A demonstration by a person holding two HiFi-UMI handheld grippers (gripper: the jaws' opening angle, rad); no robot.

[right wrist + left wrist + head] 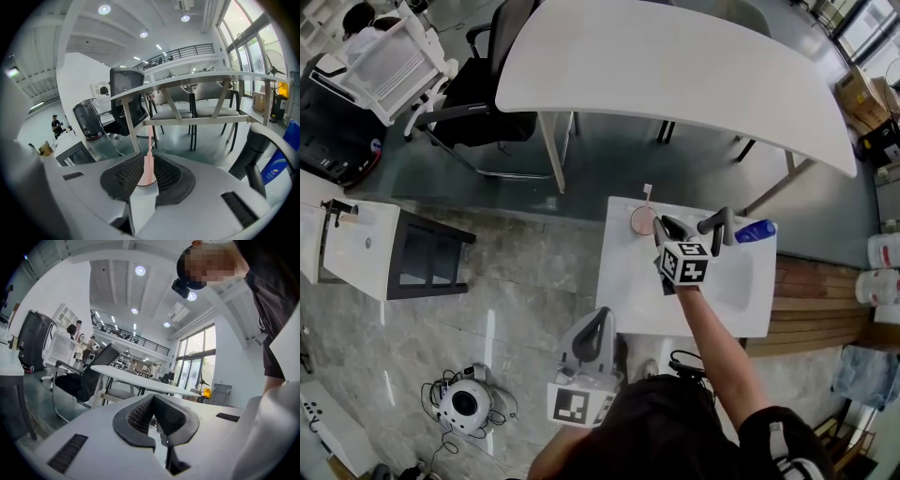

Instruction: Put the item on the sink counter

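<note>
A white sink counter (623, 281) stands just ahead of me. At its far left corner sits a pink cup (642, 221) with a pink toothbrush (647, 194) upright in it. My right gripper (666, 232) hovers over the counter close behind the cup. In the right gripper view its jaws (145, 161) stand a narrow slit apart, and the cup (147, 179) and the toothbrush (150, 140) show through that slit, beyond the tips. My left gripper (602, 323) hangs near my body, off the counter's front left corner. Its pads (153, 401) meet, with nothing between them.
A black faucet (722, 225) and a blue bottle (755, 231) stand along the counter's back edge, right of the gripper. A large white table (675, 66) and a black chair (487, 94) lie beyond. A white cabinet (366, 248) is at left, wooden slats (816, 300) at right.
</note>
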